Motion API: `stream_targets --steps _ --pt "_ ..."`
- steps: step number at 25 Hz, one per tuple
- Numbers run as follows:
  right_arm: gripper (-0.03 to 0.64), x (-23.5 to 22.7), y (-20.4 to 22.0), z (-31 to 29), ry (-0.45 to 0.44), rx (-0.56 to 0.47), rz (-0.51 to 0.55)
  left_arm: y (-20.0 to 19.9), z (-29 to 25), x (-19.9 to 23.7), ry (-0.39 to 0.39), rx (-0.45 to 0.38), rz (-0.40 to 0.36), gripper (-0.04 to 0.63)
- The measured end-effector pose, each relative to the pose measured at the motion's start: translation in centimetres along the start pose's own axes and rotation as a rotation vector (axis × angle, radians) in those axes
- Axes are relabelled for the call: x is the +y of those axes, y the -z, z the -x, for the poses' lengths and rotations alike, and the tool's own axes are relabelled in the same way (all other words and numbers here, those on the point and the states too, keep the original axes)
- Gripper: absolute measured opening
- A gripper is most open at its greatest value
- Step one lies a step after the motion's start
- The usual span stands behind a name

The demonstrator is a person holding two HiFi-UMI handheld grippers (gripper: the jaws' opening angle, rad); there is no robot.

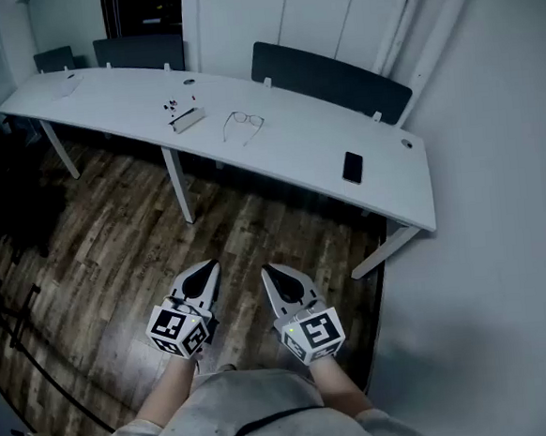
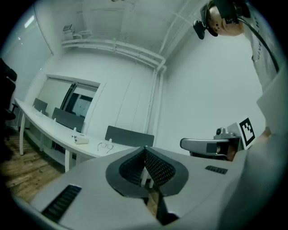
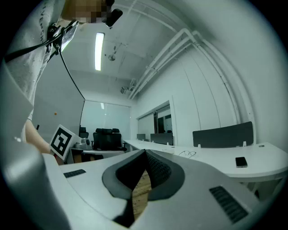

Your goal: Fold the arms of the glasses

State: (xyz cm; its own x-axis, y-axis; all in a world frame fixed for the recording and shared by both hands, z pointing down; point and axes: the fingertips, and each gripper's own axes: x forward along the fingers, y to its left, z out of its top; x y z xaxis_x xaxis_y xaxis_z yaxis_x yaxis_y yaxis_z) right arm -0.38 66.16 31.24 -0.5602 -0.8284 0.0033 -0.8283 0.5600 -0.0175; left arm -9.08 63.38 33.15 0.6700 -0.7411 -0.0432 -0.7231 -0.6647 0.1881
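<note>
Dark wooden floor (image 1: 115, 244) fills the near ground, and a long white desk (image 1: 398, 188) runs across the far side of the room. The glasses (image 1: 244, 122) lie on the desk top with their arms spread, at about twelve o'clock from both grippers and well apart from them. A small white box (image 1: 188, 120) sits at the glasses' nine o'clock, and a dark phone (image 1: 352, 167) at their four o'clock.

Two bare forearms reach out from the person's waist. The left gripper (image 1: 206, 267) and the right gripper (image 1: 270, 271) are held side by side above the floor, level, both aimed toward the desk, their tips leaning slightly toward each other. Each gripper's jaws are pressed together on nothing. Marker cubes ride at the wrist ends.
</note>
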Motion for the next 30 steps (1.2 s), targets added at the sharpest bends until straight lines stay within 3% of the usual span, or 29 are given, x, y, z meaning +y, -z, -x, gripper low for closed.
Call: stream_targets --steps 17,22,30 --pt "0.018 -1.8 2.2 -1.6 -0.031 0.035 0.007 1.7 -2.2 1.0 -0.037 0.005 0.016 0.015" --pt "0.018 -4.8 3.2 -5.5 -0.028 0.039 -0.021 2.3 -6.1 4.1 -0.025 0.020 0.021 0.015" --pt "0.018 -11.4 4.3 -15.3 -0.005 0.071 -0.026 2.5 -15.0 12.7 0.001 0.075 0.037 0.015"
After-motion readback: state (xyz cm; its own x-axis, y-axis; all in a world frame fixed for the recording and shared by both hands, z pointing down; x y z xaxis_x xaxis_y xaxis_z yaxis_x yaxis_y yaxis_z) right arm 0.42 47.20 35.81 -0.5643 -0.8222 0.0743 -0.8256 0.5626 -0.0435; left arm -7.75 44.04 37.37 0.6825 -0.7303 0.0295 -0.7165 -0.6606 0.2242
